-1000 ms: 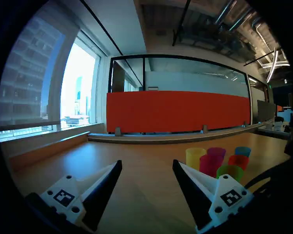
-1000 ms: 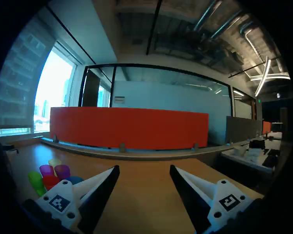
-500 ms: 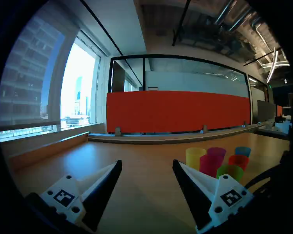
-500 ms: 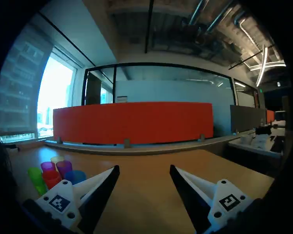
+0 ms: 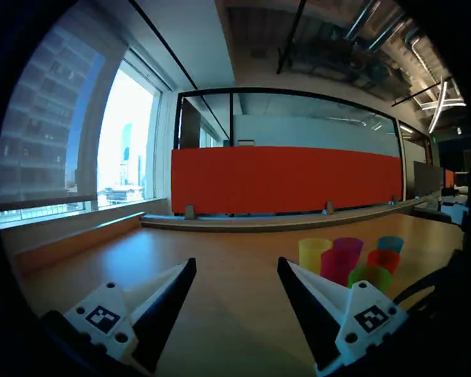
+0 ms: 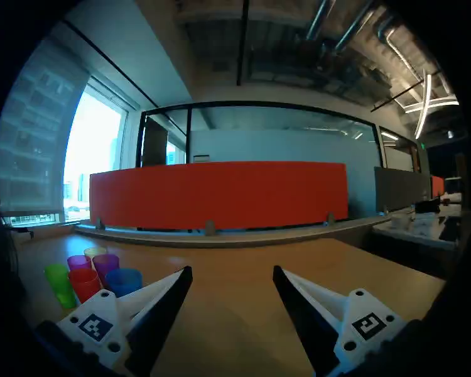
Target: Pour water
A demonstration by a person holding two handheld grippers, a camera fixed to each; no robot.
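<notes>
Cup cluster (image 5: 337, 264) is seen lower right in the left gripper view and lower left in the right gripper view. Water content can't be told. An edge cup should be gripped mid-wall and kept upright. Left gripper (image 5: 236, 261) and right gripper (image 6: 231, 269) are wide open, with nothing held. Counted: six cups, two grippers, one table (image 5: 235, 242).

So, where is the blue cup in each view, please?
Left gripper view: the blue cup is at the lower right, just behind the red cup.
Right gripper view: the blue cup is at the lower left, just right of the red cup.
Shared landmark: the long orange panel runs across the middle of both views.
</notes>
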